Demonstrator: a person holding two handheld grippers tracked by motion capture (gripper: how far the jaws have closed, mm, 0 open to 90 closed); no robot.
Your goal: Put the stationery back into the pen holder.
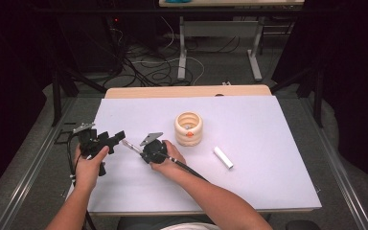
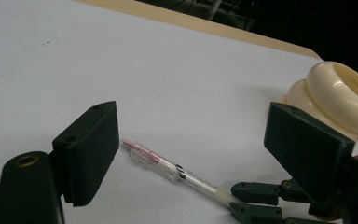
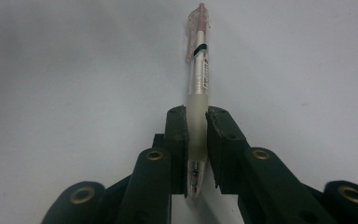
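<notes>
The pen [image 3: 199,70] is a clear plastic tube with a pink refill, a clip at its far end and a frosted rubbery grip. The right gripper [image 3: 196,140] pinches that grip between closed jaws, above the white table [image 1: 268,124] at 7 o'clock from the stacked glossy cream rings [image 1: 189,128]. The left gripper [image 2: 186,154] gapes wide, empty, around the pen's clip end. A white cap [image 1: 223,157] lies at 4 o'clock from the rings.

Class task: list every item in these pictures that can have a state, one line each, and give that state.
Left gripper: open, holding nothing.
Right gripper: shut on pen.
Pen: uncapped, gripped near its tip.
Pen cap: off, lying flat on the table.
Ring holder: upright.
</notes>
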